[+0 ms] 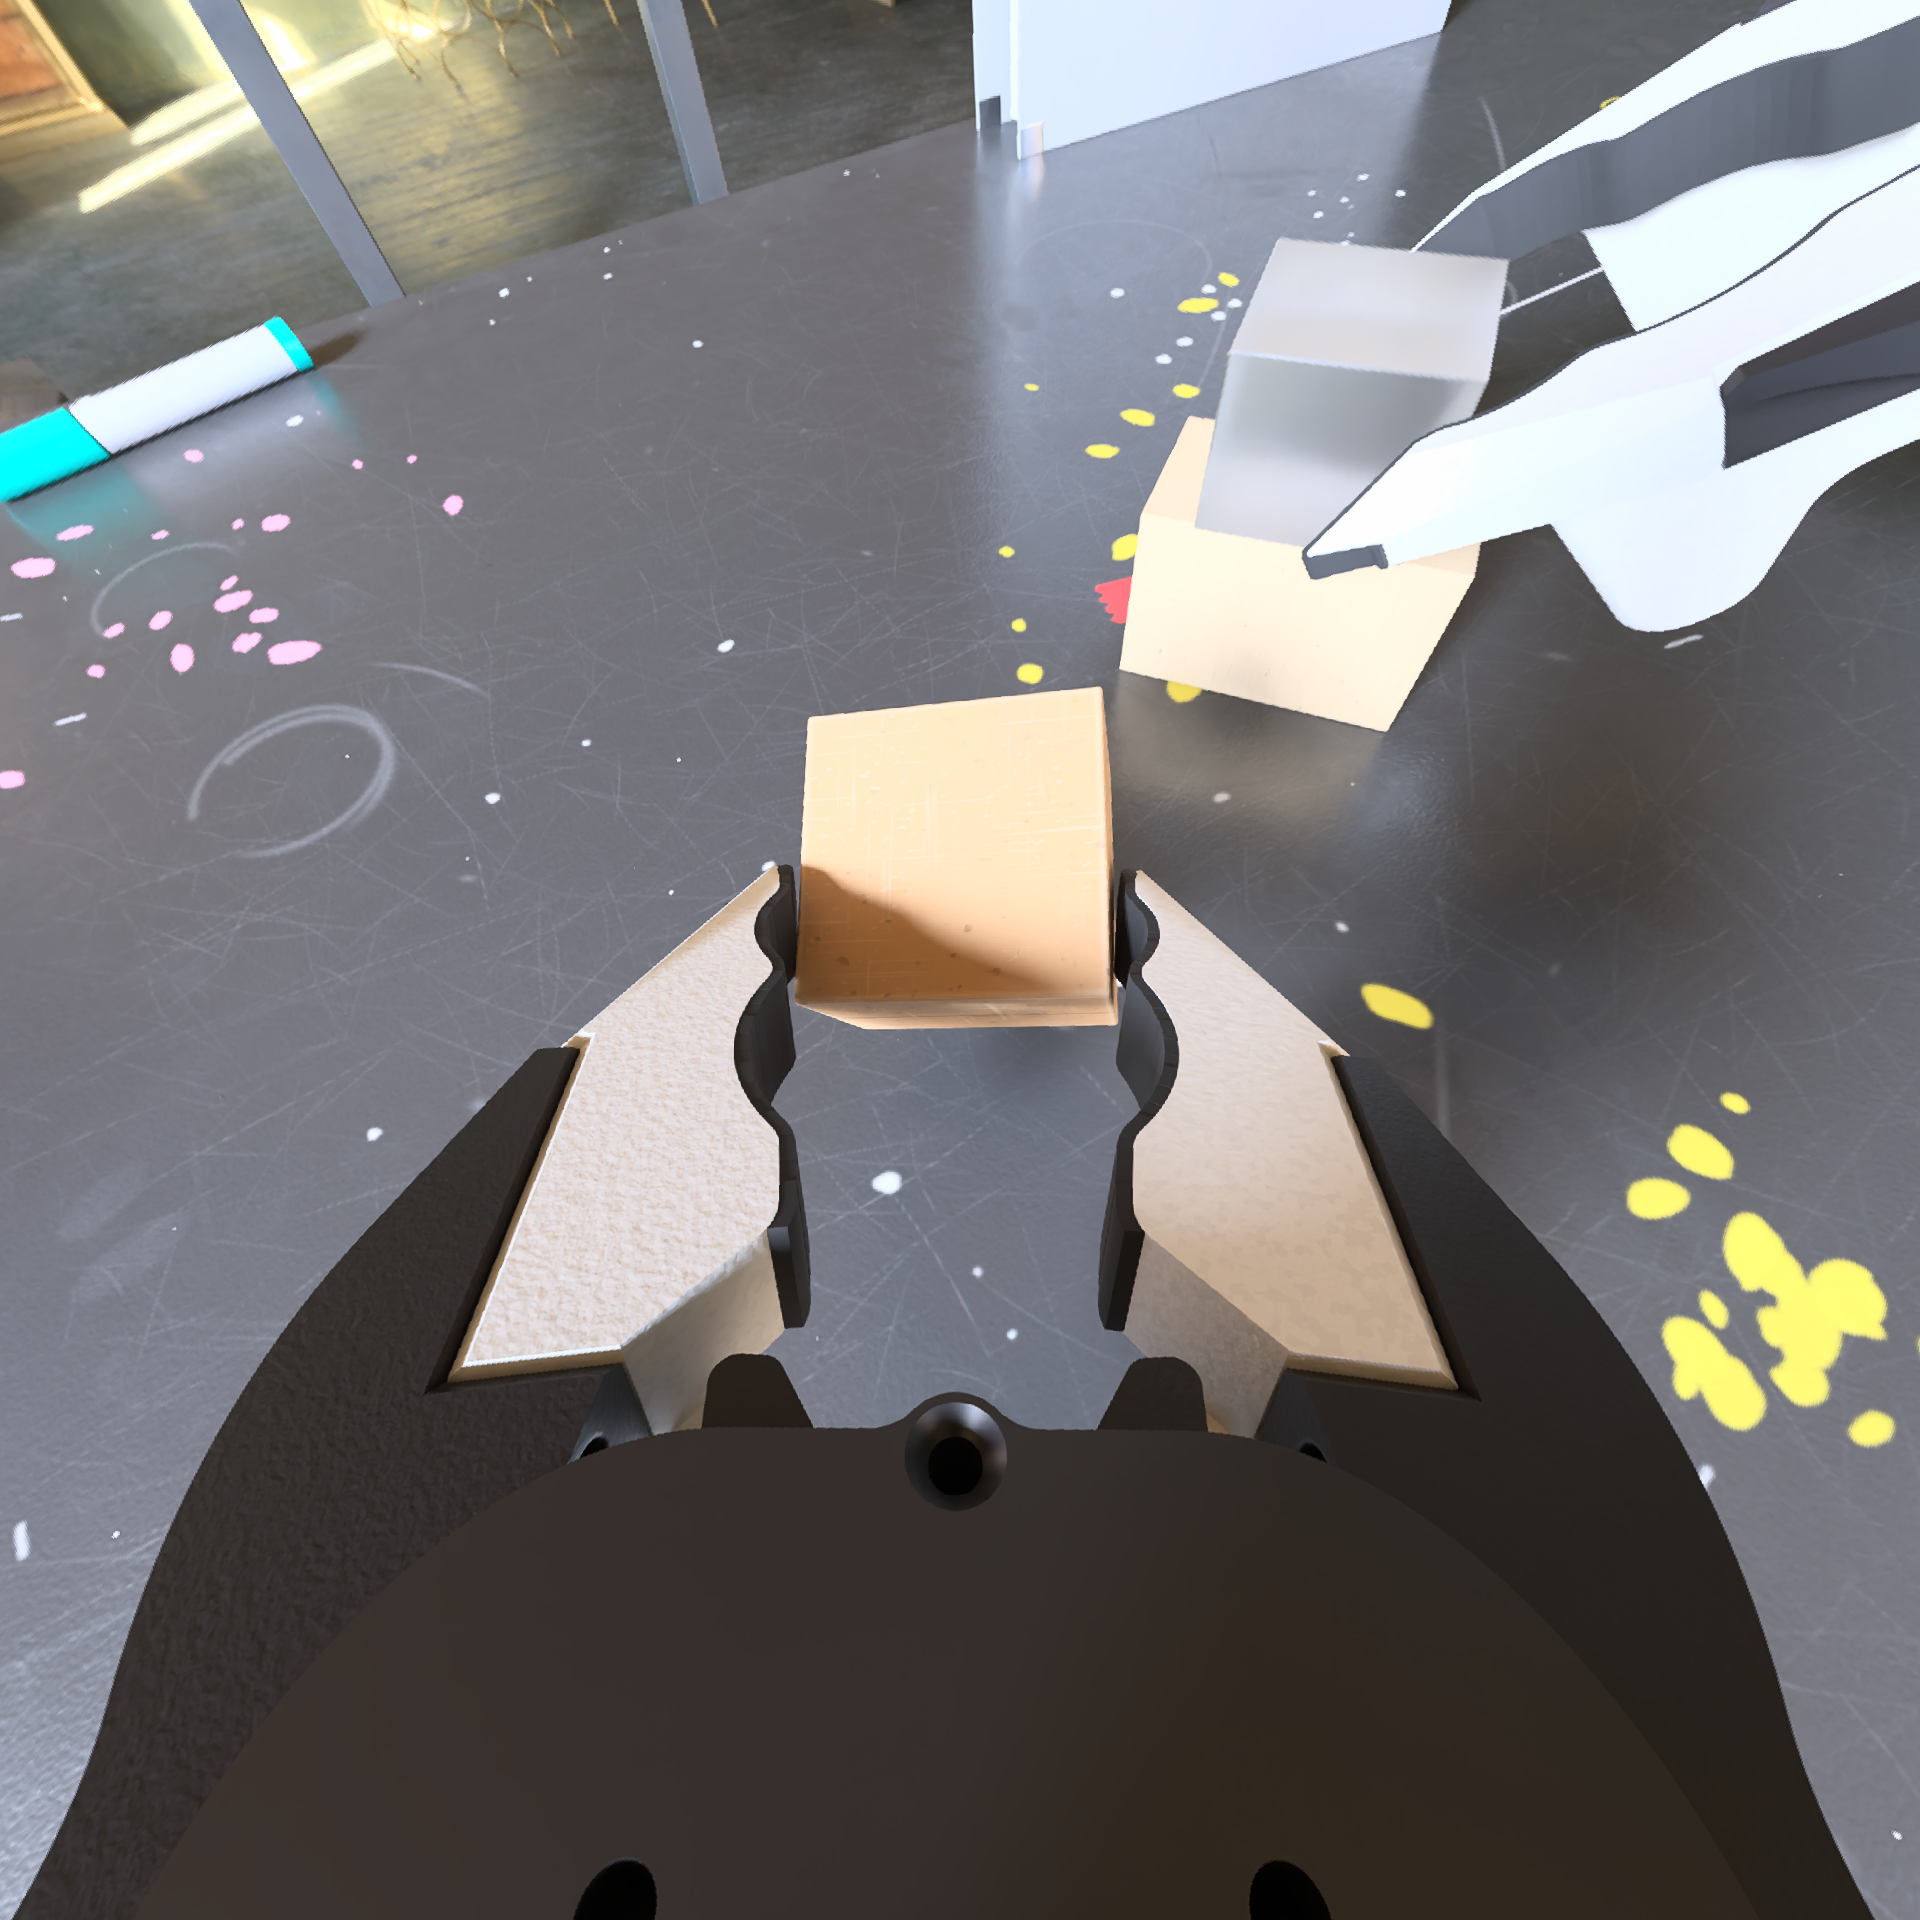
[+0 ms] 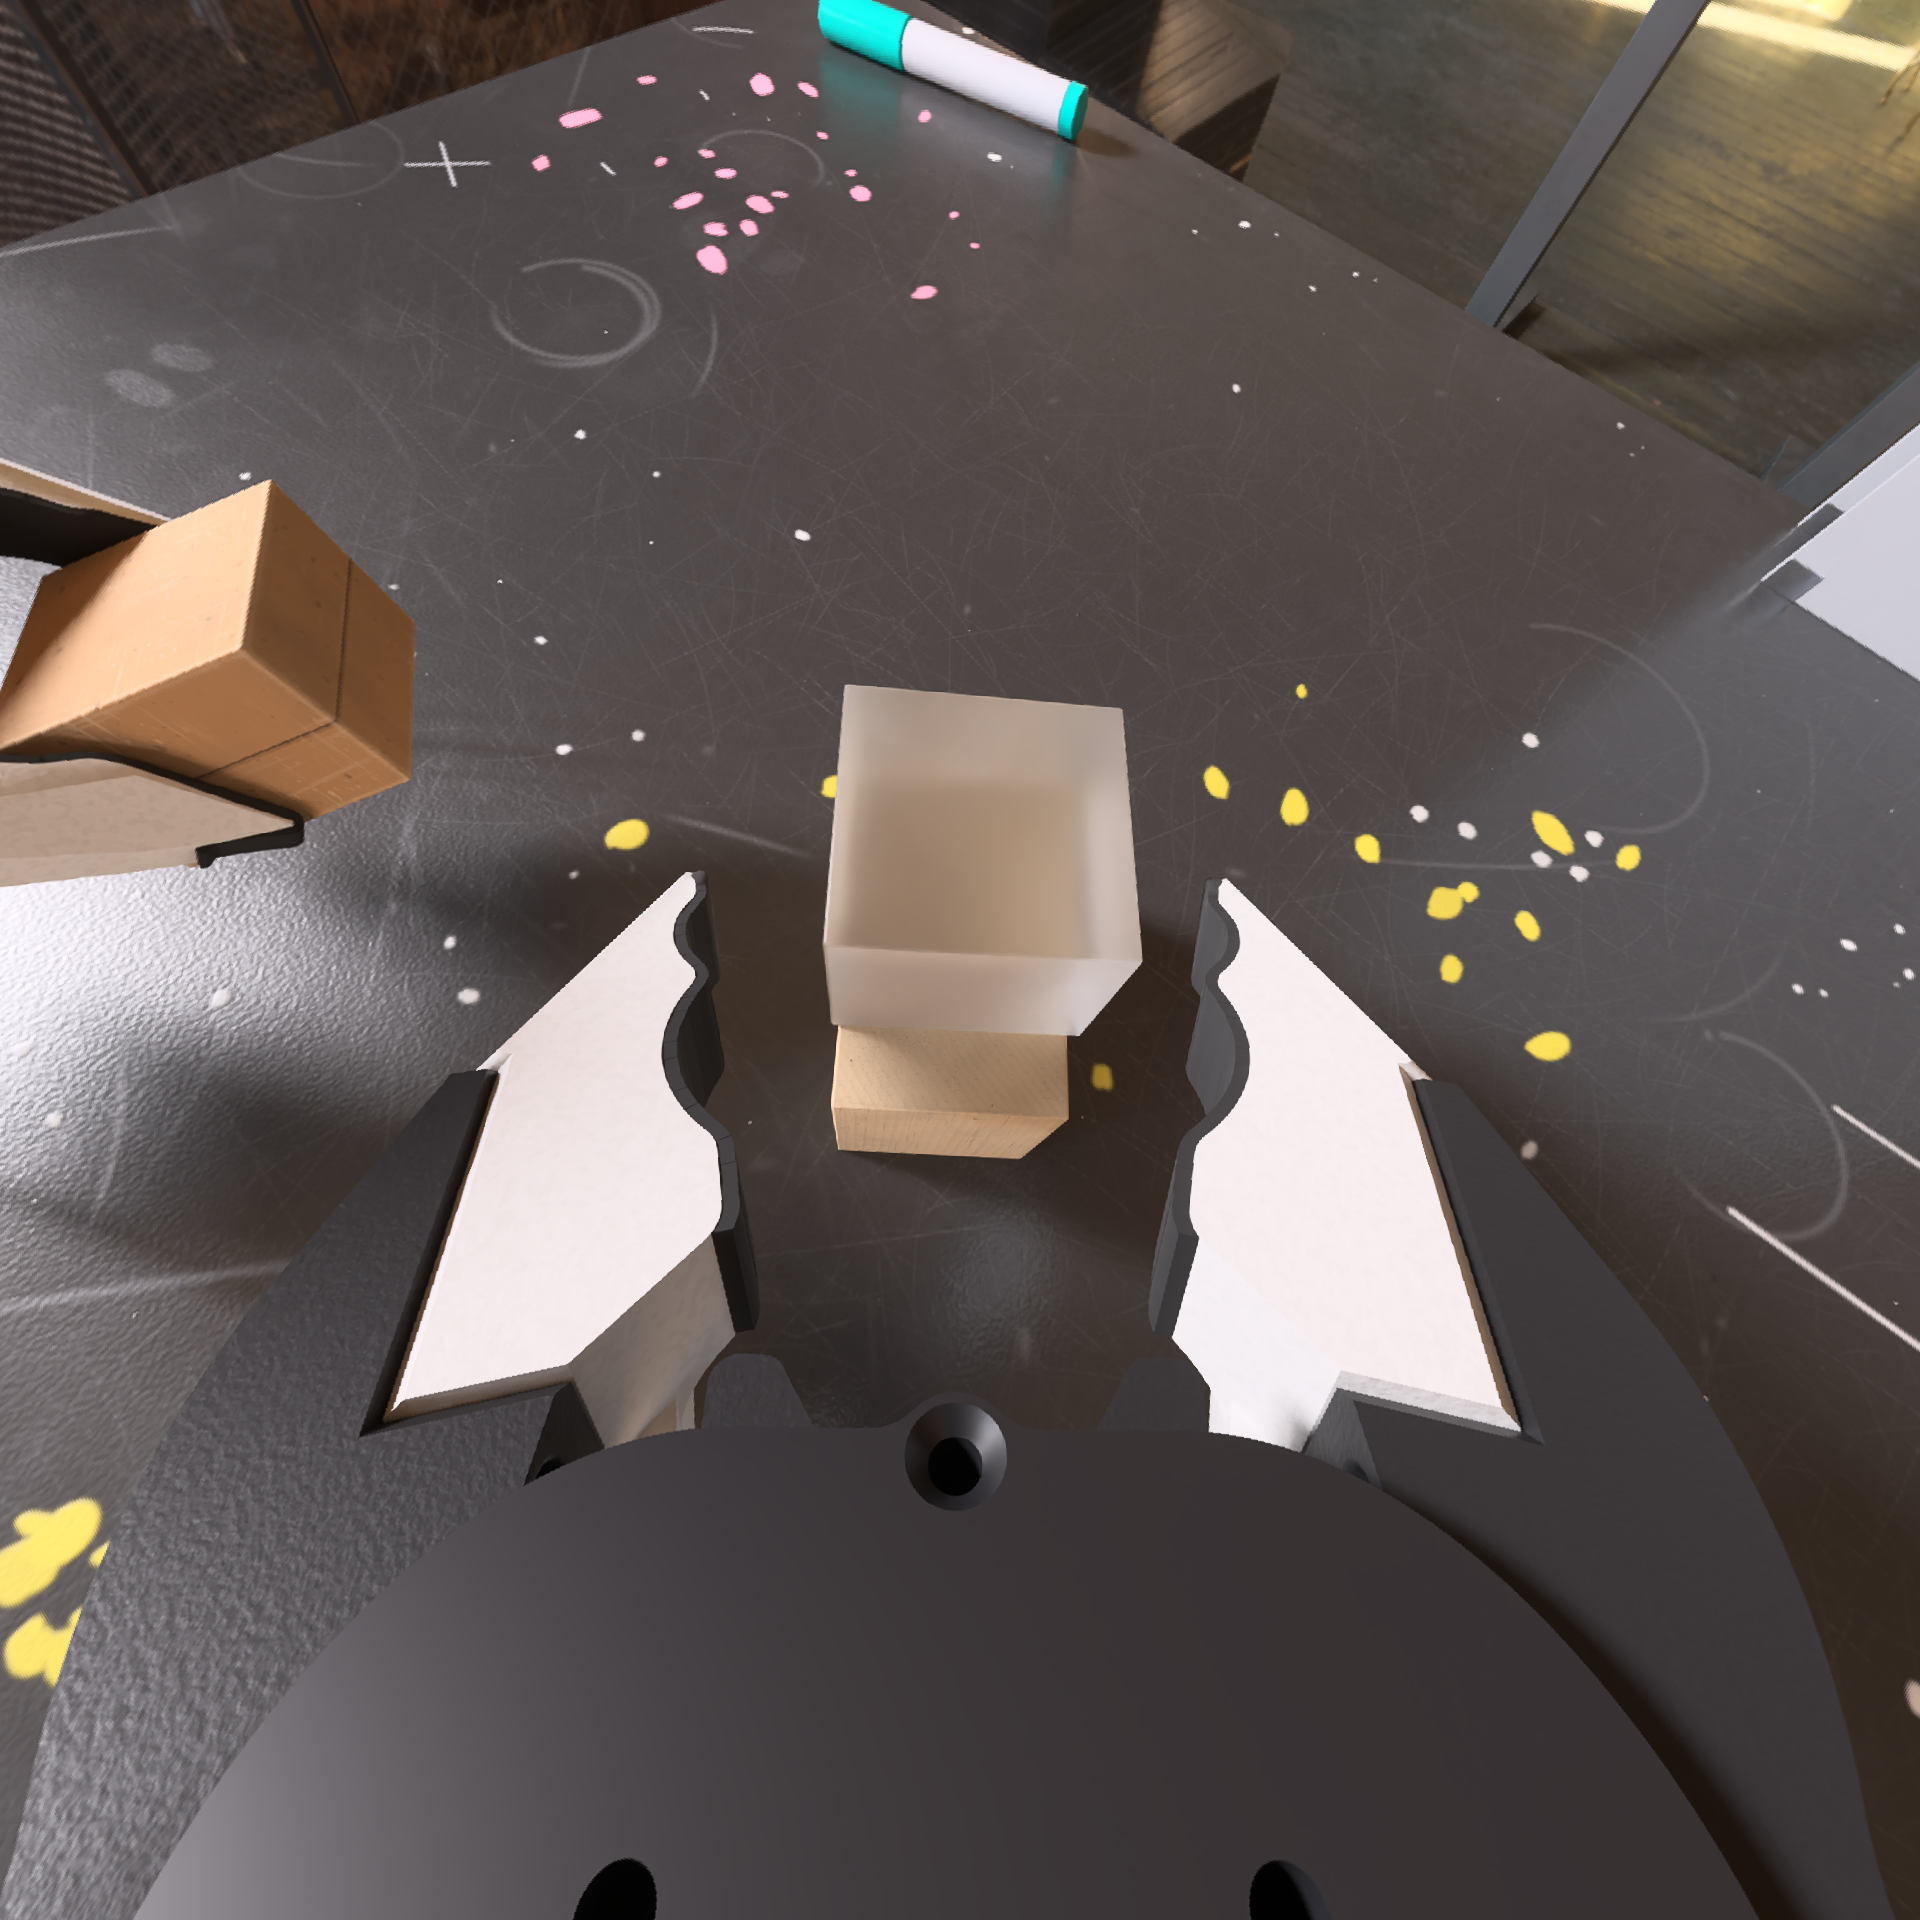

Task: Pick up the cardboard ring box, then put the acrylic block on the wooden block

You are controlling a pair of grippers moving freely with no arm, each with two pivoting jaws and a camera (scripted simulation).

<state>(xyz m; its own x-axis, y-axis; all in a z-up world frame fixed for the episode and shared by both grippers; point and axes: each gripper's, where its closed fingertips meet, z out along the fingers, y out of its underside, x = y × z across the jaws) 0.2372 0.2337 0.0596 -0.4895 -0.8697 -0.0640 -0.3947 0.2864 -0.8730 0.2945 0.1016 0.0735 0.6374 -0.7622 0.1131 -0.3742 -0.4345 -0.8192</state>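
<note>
While left claw [image 1: 954, 940] pinches cardboard ring box [image 1: 951, 852] aloft, right claw [image 2: 956, 992] hovers spread.

A teal-capped white marker [image 1: 156, 400] lies on the paint-speckled dark table [image 1: 623, 831].

In the left wrist view, the cardboard ring box [image 1: 954, 857] sits at centre between the left gripper [image 1: 956, 925] fingers. At one o'clock from it the acrylic block [image 1: 1351, 384] rests on the wooden block [image 1: 1278, 623], the right gripper [image 1: 1382, 405] around it. A marker [image 1: 156, 405] lies on the table [image 1: 623, 623] at ten o'clock.
</note>
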